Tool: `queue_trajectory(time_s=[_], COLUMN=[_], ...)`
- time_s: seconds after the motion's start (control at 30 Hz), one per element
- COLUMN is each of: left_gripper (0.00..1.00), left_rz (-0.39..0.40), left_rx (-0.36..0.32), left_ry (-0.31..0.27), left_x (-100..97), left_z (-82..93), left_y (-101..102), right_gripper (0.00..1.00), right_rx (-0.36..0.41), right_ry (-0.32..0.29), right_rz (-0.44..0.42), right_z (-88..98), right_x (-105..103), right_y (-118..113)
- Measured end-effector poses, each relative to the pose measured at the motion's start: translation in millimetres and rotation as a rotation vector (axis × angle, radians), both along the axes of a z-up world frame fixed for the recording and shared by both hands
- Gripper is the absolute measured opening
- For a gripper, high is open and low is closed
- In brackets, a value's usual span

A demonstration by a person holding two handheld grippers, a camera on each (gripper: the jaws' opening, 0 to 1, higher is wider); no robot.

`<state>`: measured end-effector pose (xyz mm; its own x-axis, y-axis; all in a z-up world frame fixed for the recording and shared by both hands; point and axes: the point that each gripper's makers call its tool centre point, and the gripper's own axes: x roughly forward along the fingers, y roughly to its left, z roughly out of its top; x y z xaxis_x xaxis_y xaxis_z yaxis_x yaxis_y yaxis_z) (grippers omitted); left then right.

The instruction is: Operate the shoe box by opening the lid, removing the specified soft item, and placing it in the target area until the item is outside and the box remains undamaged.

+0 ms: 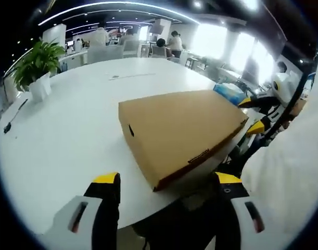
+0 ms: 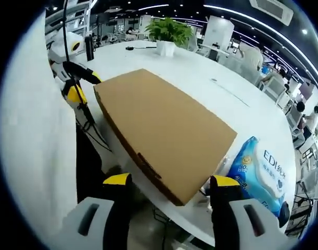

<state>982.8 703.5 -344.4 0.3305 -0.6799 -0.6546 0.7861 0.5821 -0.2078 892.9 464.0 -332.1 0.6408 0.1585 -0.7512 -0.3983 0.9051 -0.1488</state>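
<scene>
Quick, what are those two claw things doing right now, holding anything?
Left gripper: open, holding nothing, near the closed shoe box.
Right gripper: open, holding nothing, at the box's front edge.

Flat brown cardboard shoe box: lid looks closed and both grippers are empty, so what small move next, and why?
Probably bring the right gripper forward to the flat brown cardboard shoe box front edge by the tab slot and lift gently. The lid lies shut, and both grippers, left gripper included, are open just short of it.

Bystanders on the round white table (image 1: 70,135)
A leafy green potted plant in a white pot (image 1: 38,67) stands far off; a blue plastic tissue pack (image 2: 260,174) lies near the edge.
</scene>
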Motion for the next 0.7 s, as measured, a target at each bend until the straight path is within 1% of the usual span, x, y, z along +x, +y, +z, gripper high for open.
queue_trajectory(time_s=[0.03,0.07,0.13,0.17,0.23,0.27,0.3,0.33,0.37,0.4,0.43,0.5,0.53,0.57,0.63,0.67,0.7], left_gripper=[0.86,0.88,0.90,0.90,0.94,0.95,0.95,0.98,0.99,0.99,0.99,0.99,0.99,0.99,0.99,0.99,0.99], left_rz=[0.053,0.068,0.079,0.090,0.084,0.082,0.078,0.089,0.103,0.125,0.134,0.125,0.122,0.099,0.094,0.092,0.104], left_rx=[-0.071,-0.091,-0.108,-0.143,-0.151,-0.148,-0.141,-0.129,-0.139,-0.176,-0.207,-0.207,-0.209,-0.204,-0.201,-0.199,-0.209], left_ry=[0.024,0.046,0.050,0.040,0.023,0.001,-0.026,-0.093,-0.118,-0.111,-0.114,-0.133,-0.143,-0.166,-0.173,-0.177,-0.225], left_x=[4.7,4.1,6.1,11.0,15.0,19.0,23.4,31.0,36.2,39.3,43.7,46.1,47.5,50.4,51.6,52.2,59.2], left_z=[5.7,9.5,12.6,18.8,23.6,31.1,33.5,42.3,46.5,51.8,57.5,58.9,60.2,61.6,62.4,62.8,67.2], left_y=[1.5,0.3,-0.5,-1.5,-3.1,-8.6,-9.2,-11.4,-12.6,-14.4,-17.2,-17.5,-18.0,-18.7,-18.7,-18.7,-13.9], right_gripper=[0.60,0.60,0.62,0.64,0.68,0.67,0.67,0.68,0.70,0.72,0.77,0.82,0.83,0.82,0.83,0.84,0.84], right_rx=[0.012,0.018,0.031,0.052,0.063,0.060,0.063,0.066,0.063,0.070,0.079,0.096,0.104,0.132,0.134,0.145,0.159], right_ry=[-0.023,-0.038,-0.062,-0.077,-0.100,-0.128,-0.139,-0.159,-0.171,-0.204,-0.219,-0.234,-0.241,-0.264,-0.268,-0.301,-0.331], right_rz=[0.002,0.003,-0.007,-0.008,-0.007,0.007,0.013,0.021,0.016,0.003,-0.008,-0.029,-0.039,-0.070,-0.067,-0.095,-0.121], right_z=[8.0,11.8,19.3,23.5,28.0,34.1,36.1,39.7,41.3,44.7,45.6,47.4,48.2,52.8,54.2,57.9,59.9], right_x=[3.3,5.6,10.8,14.4,18.6,23.3,25.0,28.4,30.6,35.8,38.5,40.8,41.7,42.0,40.3,39.1,39.4], right_y=[0.7,1.4,2.4,5.3,6.9,8.6,9.7,11.1,10.1,9.2,8.8,7.5,6.9,4.0,2.8,-3.3,-8.9])
